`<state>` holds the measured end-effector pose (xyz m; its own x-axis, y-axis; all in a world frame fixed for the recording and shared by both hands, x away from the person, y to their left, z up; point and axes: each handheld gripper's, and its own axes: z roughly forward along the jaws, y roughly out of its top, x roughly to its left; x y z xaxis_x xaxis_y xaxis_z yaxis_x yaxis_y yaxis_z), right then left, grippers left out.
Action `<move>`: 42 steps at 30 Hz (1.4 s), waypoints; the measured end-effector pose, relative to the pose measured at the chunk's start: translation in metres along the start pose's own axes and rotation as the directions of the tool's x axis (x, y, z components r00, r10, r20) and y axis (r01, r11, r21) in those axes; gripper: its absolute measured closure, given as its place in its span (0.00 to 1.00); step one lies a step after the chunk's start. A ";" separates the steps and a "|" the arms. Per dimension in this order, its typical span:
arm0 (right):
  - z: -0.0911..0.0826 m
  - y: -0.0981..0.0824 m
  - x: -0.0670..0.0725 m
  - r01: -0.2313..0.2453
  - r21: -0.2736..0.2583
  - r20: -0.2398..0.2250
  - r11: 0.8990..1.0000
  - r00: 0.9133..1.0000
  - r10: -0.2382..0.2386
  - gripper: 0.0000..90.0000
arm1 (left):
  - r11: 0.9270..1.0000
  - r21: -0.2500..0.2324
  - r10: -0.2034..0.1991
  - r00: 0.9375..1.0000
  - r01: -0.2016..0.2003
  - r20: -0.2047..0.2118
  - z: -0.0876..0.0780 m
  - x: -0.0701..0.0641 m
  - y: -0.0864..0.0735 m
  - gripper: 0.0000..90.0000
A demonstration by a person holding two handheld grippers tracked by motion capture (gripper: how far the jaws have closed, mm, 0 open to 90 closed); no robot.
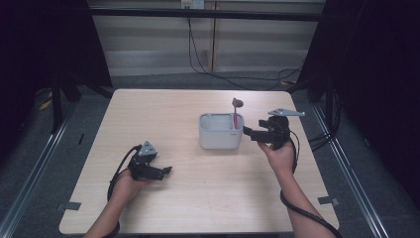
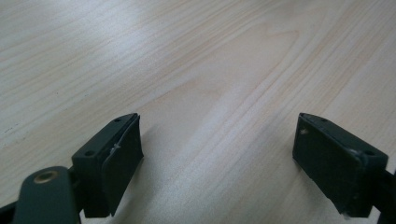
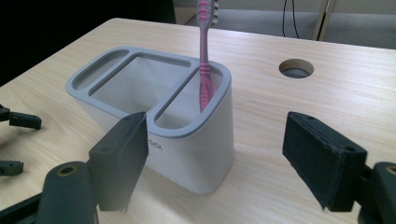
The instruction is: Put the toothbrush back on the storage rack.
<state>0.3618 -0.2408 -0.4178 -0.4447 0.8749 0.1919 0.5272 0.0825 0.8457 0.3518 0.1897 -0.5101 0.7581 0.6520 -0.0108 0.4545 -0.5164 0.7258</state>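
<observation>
A: Since our right gripper (image 3: pixel 212 158) has its jaws spread wide with nothing between them, we read it as let go or not yet gripping. It sits just beside the holder (image 3: pixel 154 116), on the side where the toothbrush (image 3: pixel 204 56) stands.

B: Agreed. Toothbrush is upright in the narrow end slot, head up, leaning a bit on the rim. That slot is why it stays standing. Middle and far compartments look empty.

A: Left gripper (image 2: pixel 217 158)?

B: Jaws also wide apart, nothing in them, low over bare wood. In the high view we hold it (image 1: pixel 151 166) well apart from the holder (image 1: pixel 220 131), so it looks parked out of the way.

A: Surface: light wood-grain table (image 1: pixel 198 198), with a round cable hole (image 3: pixel 296 68) past the holder.

B: Room: dim, dark curtains at both sides, pale wall panels behind, cables (image 1: pixel 208 69) running down to a grey floor, tape marks near the table's front corners.
</observation>
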 end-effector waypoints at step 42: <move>-0.017 -0.037 -0.005 0.062 0.058 -0.052 0.996 0.997 -0.059 0.22 | 1.000 0.000 -0.001 1.000 0.001 0.001 0.000 0.000 0.000 0.17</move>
<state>0.3324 -0.2565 -0.4414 -0.5116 0.8428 0.1672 0.5400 0.1639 0.8256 0.3518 0.1896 -0.5101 0.7583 0.6518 -0.0125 0.4552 -0.5156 0.7259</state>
